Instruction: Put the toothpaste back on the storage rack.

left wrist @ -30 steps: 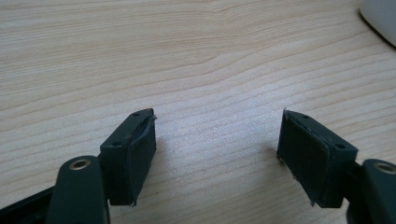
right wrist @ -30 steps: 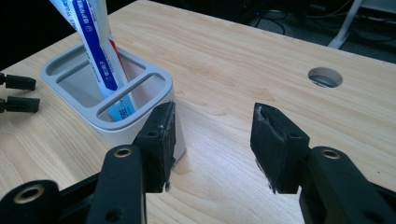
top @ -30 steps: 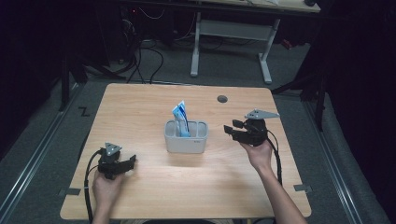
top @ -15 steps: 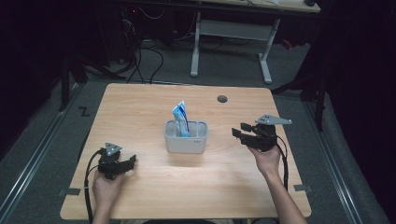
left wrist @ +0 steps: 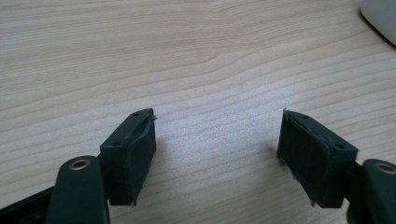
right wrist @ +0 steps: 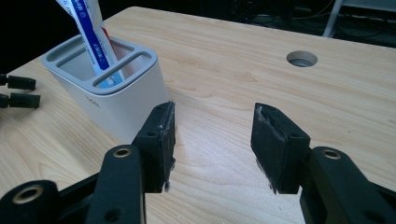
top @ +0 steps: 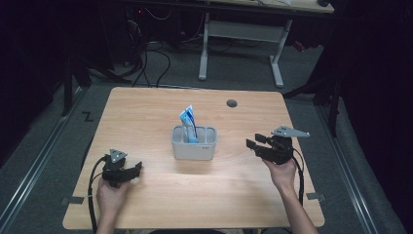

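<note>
A white holder point(top: 194, 144) with several slots stands in the middle of the wooden table point(top: 146, 112). A blue-and-white tube point(top: 188, 122) leans upright in its centre slot. My right gripper point(top: 252, 142) hovers to the right of the holder and points at it, jaws open with nothing between them. Its own view has the holder point(right wrist: 116, 100) and tube point(right wrist: 93, 37) just beyond the left jaw of my right gripper point(right wrist: 212, 135). My left gripper point(top: 135, 168) rests near the front left, open and empty over bare wood point(left wrist: 217, 135). The holder's corner point(left wrist: 380, 16) shows far off in the left gripper view.
A round cable hole point(top: 232, 103) lies in the tabletop behind the holder, also seen past my right jaws as a cable hole point(right wrist: 301, 59). Beyond the table, a desk frame point(top: 243, 34) and cables lie on the dark floor.
My right gripper has drawn back to the right and toward the near edge, away from the holder. The left gripper has stayed where it was.
</note>
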A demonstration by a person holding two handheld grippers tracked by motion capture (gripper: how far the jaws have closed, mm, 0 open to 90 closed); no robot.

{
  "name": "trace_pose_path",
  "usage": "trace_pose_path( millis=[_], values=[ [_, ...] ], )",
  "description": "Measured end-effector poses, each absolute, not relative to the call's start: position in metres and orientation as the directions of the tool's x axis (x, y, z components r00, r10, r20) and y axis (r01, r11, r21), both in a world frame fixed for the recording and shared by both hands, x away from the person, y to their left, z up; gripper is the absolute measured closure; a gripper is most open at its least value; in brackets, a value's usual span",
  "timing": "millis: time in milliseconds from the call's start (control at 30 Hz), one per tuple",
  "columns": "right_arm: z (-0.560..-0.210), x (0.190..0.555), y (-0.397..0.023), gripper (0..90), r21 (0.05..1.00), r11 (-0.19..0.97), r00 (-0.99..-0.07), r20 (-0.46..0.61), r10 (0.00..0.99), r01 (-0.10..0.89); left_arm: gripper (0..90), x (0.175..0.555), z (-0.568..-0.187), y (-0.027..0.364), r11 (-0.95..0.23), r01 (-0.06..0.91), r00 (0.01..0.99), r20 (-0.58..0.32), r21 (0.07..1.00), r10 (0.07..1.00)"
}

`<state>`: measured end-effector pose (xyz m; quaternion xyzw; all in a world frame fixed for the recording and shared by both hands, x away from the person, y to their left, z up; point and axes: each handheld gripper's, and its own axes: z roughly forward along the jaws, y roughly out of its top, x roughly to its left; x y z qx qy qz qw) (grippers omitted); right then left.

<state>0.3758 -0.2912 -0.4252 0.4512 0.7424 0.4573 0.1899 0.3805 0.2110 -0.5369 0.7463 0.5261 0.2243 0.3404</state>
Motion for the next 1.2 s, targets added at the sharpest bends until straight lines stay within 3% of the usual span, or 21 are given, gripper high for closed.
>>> trace_pose_path(
  millis=[1200],
  values=[
    [-0.456,0.359,-0.300,49.2,0.838,0.120,-0.498,0.195,0.845,0.532,28.0,0.380,-0.537,0.211,-0.216,0.633,0.345,-0.021,0.743,0.938]
  ],
)
